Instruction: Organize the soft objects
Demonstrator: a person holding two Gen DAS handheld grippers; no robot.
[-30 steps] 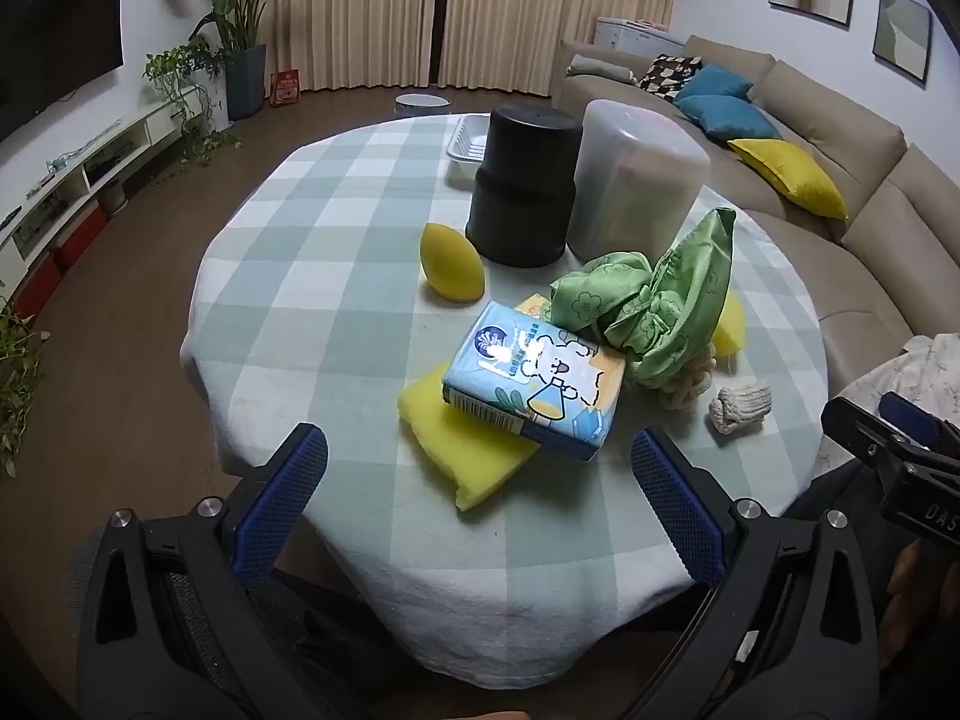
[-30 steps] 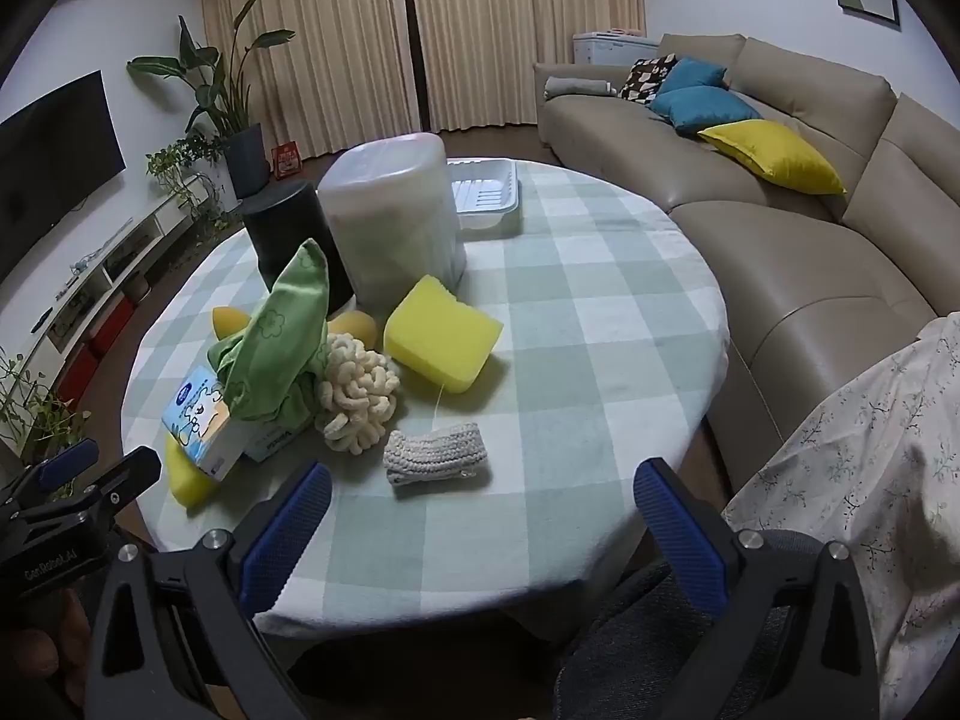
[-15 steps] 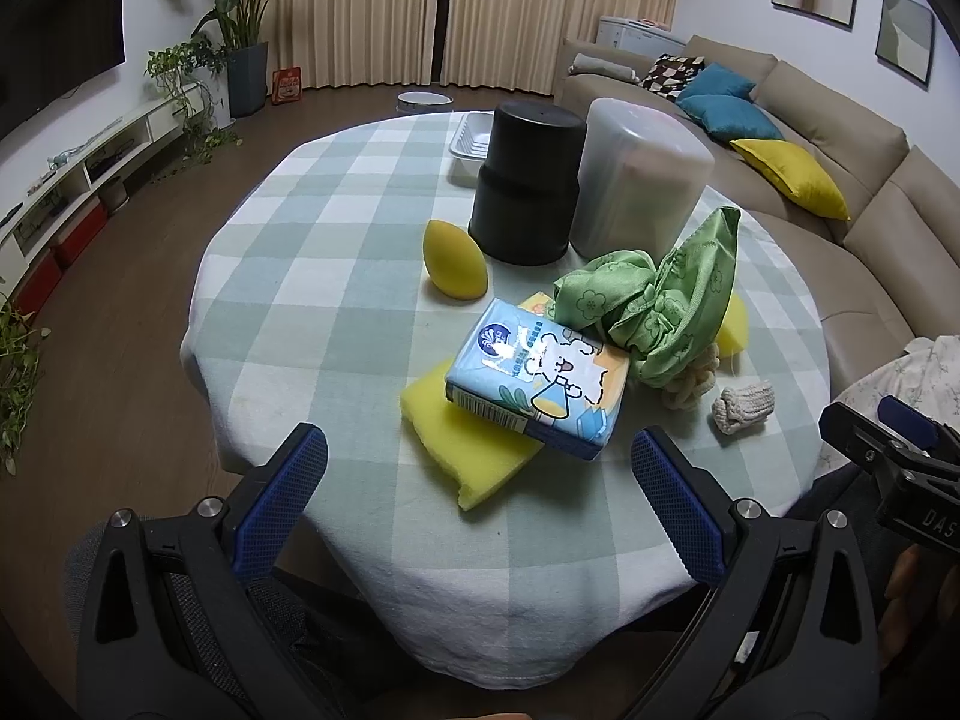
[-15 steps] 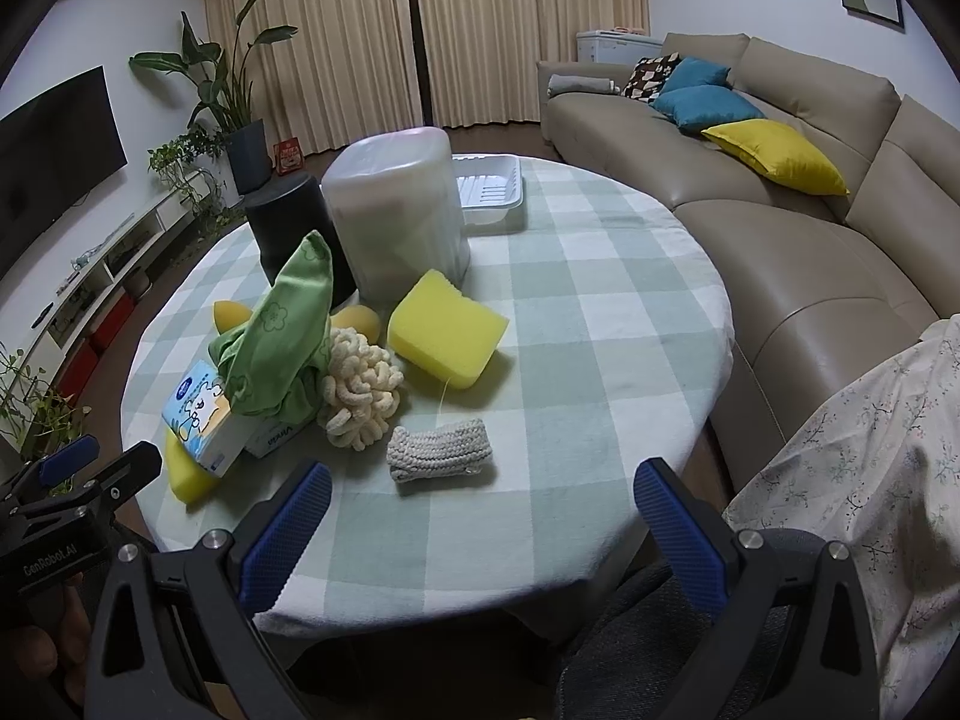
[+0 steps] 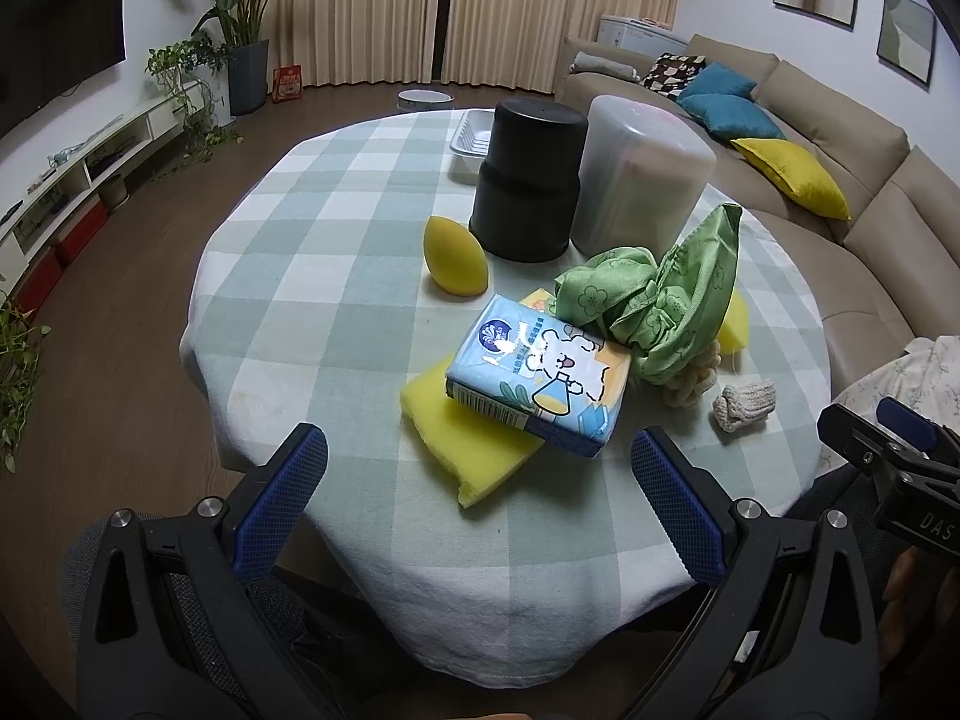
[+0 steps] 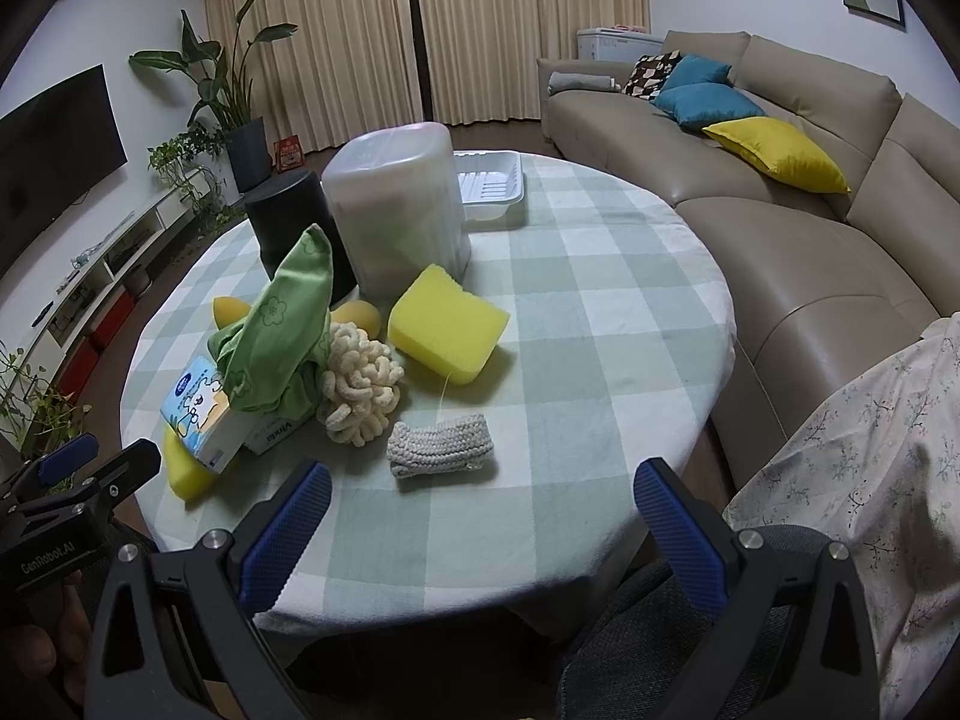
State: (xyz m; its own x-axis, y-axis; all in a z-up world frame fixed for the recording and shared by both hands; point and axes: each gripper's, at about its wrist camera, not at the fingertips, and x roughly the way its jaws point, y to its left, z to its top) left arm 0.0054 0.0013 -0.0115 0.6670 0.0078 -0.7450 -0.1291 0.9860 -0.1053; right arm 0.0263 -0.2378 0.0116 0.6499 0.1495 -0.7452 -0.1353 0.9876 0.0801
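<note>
Soft items lie clustered on the round checked table (image 5: 312, 276) (image 6: 600, 312). A blue tissue pack (image 5: 540, 384) (image 6: 198, 408) rests on a flat yellow sponge (image 5: 468, 438). Behind it are a crumpled green cloth (image 5: 660, 294) (image 6: 282, 330), a cream knitted puff (image 6: 357, 384), a grey knitted roll (image 6: 441, 441) (image 5: 744, 405), a thick yellow sponge (image 6: 447, 324) and a yellow egg-shaped sponge (image 5: 453, 264). My left gripper (image 5: 480, 492) hangs open before the table's near edge. My right gripper (image 6: 480, 516) is open too, just short of the grey roll. Neither holds anything.
An upturned black container (image 5: 528, 180) and a translucent white container (image 6: 399, 210) stand behind the pile, with a white tray (image 6: 489, 183) farther back. A beige sofa with cushions (image 6: 774, 144) runs along the right. A floral cloth (image 6: 858, 468) lies at the right gripper's side.
Both views have drifted slightly closer to the table. Nothing on it has moved and both grippers have stayed open.
</note>
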